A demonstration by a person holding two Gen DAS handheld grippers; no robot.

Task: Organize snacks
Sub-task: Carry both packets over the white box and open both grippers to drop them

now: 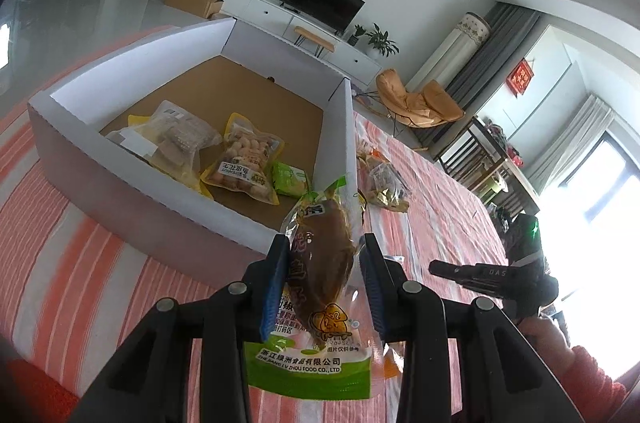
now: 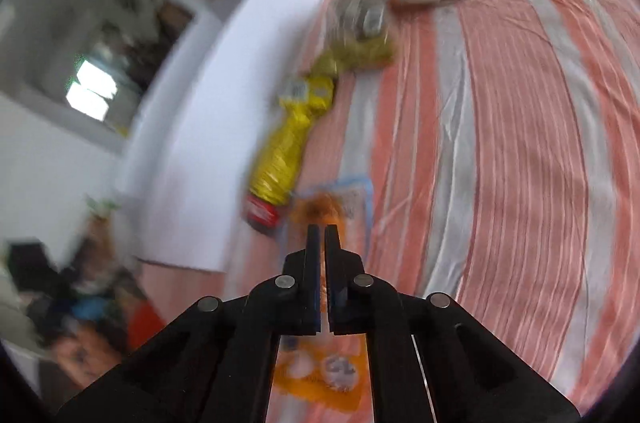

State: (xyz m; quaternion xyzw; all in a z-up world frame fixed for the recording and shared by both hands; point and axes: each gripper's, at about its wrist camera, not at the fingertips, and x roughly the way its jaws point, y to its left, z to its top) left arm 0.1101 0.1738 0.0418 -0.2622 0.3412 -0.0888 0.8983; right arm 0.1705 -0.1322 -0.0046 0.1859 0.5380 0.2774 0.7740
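Note:
My left gripper (image 1: 325, 243) is shut on a clear packet with a brown snack and a green base (image 1: 320, 287), held above the striped cloth just before the near corner of the white box (image 1: 160, 207). The box holds a peanut packet (image 1: 246, 159), a pale snack bag (image 1: 176, 139) and a small green packet (image 1: 290, 179). My right gripper (image 2: 324, 229) has its jaws nearly together over an orange packet (image 2: 328, 207); it shows in the left wrist view (image 1: 472, 273). A yellow packet (image 2: 290, 143) lies beside the box wall (image 2: 224, 127).
More loose packets (image 2: 360, 27) lie on the striped cloth (image 2: 520, 143) farther along the box; they show in the left wrist view (image 1: 384, 179). A person's arm in red (image 1: 580, 371) is at the right. A TV stand and an orange chair stand beyond.

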